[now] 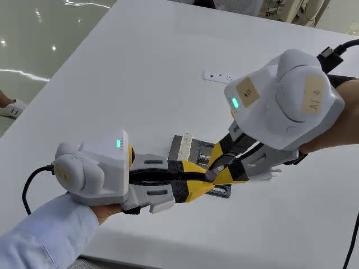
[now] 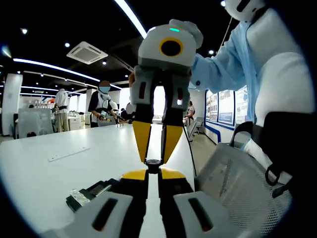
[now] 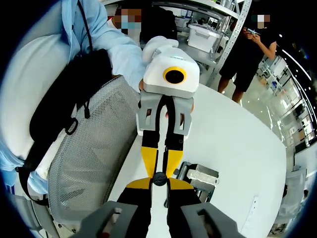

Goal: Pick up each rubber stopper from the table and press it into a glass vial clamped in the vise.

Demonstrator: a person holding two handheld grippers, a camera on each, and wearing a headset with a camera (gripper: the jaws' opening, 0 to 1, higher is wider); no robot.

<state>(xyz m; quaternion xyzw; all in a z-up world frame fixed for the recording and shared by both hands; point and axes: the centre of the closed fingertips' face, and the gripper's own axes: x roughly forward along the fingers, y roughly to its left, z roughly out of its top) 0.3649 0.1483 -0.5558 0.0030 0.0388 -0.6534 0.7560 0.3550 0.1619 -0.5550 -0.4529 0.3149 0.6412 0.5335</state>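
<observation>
Stopper (image 3: 159,179): small, dark, pinched betw. both tips, just above vise.
Left gripper (image 2: 153,174): jaws nearly together, nipping stopper.
Right gripper (image 3: 158,186): same grip, tip-to-tip w/ left.
Vise (image 1: 188,148): on white table (image 1: 140,67), partly hidden by jaws.
Nearby: white strip (image 1: 217,77), mesh chair back (image 3: 89,163).

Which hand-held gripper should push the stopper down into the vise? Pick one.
Right, probably: both pinch the stopper, but the right hand-held gripper slopes down from above the vise, while the left hand-held gripper lies nearly flat.

Pale-blue sleeve (image 1: 45,238); white left hand-held gripper (image 1: 211,178) with yellow-black jaws.
</observation>
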